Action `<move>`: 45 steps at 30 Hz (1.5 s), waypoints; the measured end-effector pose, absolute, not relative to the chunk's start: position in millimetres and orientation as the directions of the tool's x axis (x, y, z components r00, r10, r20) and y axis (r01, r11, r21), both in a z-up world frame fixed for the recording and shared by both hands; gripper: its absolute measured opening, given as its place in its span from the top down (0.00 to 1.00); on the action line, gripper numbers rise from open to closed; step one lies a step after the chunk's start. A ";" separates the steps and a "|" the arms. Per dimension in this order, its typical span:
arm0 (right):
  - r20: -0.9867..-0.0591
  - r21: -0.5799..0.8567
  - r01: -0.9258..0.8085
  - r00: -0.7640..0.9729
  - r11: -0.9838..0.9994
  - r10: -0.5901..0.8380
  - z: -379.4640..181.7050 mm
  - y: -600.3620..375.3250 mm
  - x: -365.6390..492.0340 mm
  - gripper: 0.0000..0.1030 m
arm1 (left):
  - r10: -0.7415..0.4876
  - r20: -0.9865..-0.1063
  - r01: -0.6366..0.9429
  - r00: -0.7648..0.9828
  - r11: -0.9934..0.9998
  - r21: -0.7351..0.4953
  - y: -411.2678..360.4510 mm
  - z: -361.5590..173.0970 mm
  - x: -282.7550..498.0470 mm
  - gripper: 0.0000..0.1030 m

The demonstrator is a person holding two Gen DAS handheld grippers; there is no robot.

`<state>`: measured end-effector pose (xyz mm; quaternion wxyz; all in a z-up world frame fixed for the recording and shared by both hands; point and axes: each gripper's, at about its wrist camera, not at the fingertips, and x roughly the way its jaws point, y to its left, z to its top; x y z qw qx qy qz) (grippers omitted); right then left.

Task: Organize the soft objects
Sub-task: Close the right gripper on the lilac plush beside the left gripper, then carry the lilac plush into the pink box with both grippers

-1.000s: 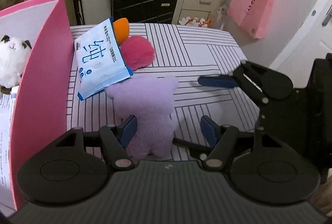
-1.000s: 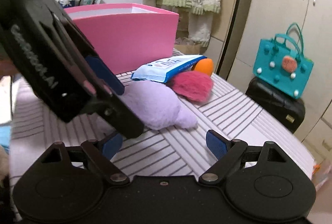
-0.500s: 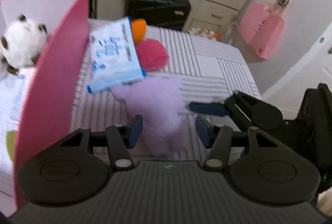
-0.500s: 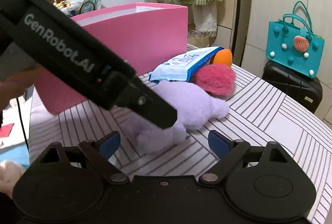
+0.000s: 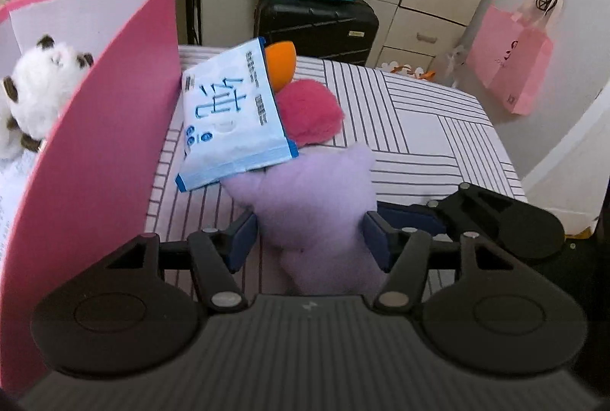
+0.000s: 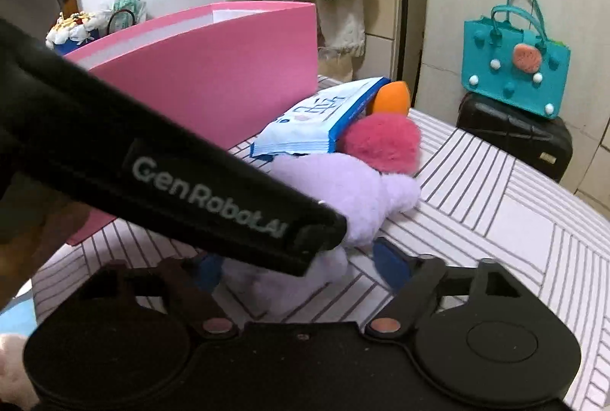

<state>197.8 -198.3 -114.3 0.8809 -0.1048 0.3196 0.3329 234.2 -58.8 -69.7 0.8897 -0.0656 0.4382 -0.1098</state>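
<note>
While it lies on the striped table (image 5: 438, 129), the fluffy lilac plush (image 5: 316, 209) (pale, soft) sits between both spread grippers — left gripper (image 5: 310, 239), right gripper (image 6: 301, 268) — wipes pack (image 5: 232, 117) at its 11 o'clock.

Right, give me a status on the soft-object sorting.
Done: a white plush sits inside the pink box. In hand: the left gripper has its jaws on either side of the purple plush on the table, pads at its flanks, grip not clearly closed. Left: the tissue pack, the pink pom-pom and the orange piece lie outside the box.
</note>
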 end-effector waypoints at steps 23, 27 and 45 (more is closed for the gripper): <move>-0.623 0.152 -0.600 0.559 0.786 0.547 -109.2 -212.9 147.0 0.45 | -0.400 -0.748 0.257 0.529 0.916 -0.309 -59.5 -66.1 177.7 0.60; -0.623 0.144 -0.609 0.557 0.780 0.549 -100.7 -209.8 130.9 0.45 | -0.421 -0.752 0.304 0.507 0.904 -0.300 -54.4 -55.2 163.3 0.60; -0.632 0.153 -0.666 0.502 0.730 0.591 -57.2 -185.6 67.7 0.45 | -0.496 -0.749 0.424 0.440 0.850 -0.313 -17.2 -9.8 96.5 0.60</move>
